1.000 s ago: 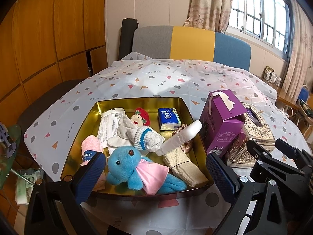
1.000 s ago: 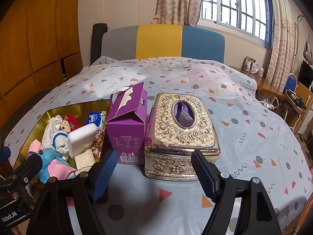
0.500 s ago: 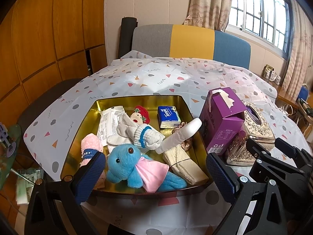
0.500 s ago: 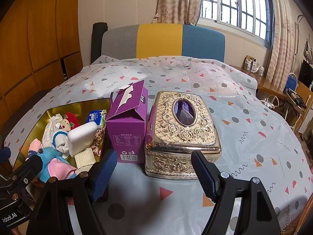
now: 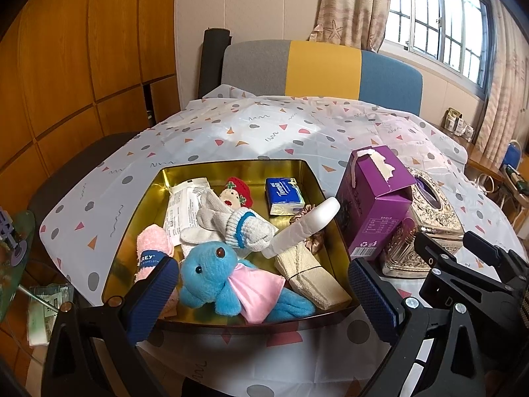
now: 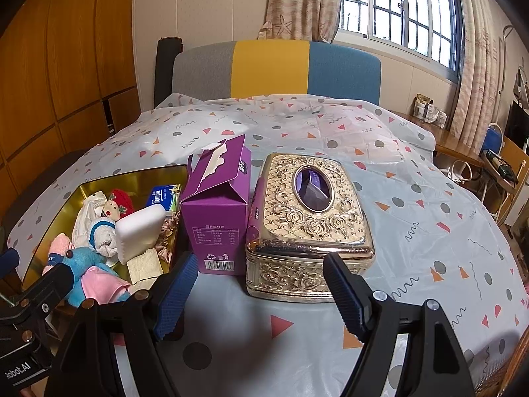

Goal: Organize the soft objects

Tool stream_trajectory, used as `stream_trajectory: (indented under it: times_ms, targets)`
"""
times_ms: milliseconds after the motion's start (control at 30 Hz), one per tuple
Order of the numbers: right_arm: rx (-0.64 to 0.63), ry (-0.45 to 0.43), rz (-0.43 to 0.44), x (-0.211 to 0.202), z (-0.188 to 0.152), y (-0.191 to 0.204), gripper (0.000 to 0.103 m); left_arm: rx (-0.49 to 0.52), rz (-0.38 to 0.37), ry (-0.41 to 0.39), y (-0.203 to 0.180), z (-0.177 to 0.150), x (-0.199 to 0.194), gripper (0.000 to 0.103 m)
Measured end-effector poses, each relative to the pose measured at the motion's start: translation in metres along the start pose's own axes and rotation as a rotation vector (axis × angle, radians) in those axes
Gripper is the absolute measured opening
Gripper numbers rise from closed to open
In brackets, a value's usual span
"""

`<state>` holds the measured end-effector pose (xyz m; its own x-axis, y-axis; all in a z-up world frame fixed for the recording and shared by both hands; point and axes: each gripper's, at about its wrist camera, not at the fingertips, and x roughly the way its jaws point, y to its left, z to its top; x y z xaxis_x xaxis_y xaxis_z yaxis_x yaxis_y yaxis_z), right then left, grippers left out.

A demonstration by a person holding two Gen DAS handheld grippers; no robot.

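Nothing has shifted since the earlier frames. Left gripper (image 5: pixel 263 292) and right gripper (image 6: pixel 261 292) hover wide open, empty, touching nothing. The blue plush toy (image 5: pixel 211 279) lies at the near edge of the gold tray (image 5: pixel 148 198), left of the purple carton (image 6: pixel 220 211) and ornate tissue box (image 6: pixel 309 221).

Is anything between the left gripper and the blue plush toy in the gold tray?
Nothing visible. The left gripper is open with the blue plush toy just ahead, lying on top at the gold tray near edge.
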<state>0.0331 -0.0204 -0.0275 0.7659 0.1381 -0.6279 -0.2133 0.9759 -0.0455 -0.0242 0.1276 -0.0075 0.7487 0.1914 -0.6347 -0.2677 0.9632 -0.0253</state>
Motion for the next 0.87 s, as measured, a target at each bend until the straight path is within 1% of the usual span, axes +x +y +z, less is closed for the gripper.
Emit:
stream_trajectory:
  times_ms: [467, 567, 633, 700, 867]
  targets:
    - [-0.002, -0.002, 0.001, -0.0007, -0.0002, -0.0004, 0.079, 0.006, -0.002, 0.004, 0.0000, -0.0009, -0.0004, 0.103]
    - [-0.002, -0.001, 0.000, -0.0005, -0.0001, -0.0003, 0.079, 0.021, 0.009, -0.011, -0.0001, -0.0010, -0.0016, 0.103]
    - [-0.001, 0.001, 0.000, -0.0005, 0.0003, -0.0002, 0.079, 0.030, 0.019, -0.035, -0.0003, -0.0019, -0.0039, 0.103]
    - [0.001, 0.001, -0.002, -0.0007, 0.0006, -0.0005, 0.079, 0.030, 0.016, -0.045, 0.0006, -0.0018, -0.0047, 0.103]
    - [0.010, -0.005, -0.001, -0.0013, 0.0014, -0.0043, 0.079, 0.027, 0.012, -0.035, 0.0027, 0.0003, -0.0016, 0.102]
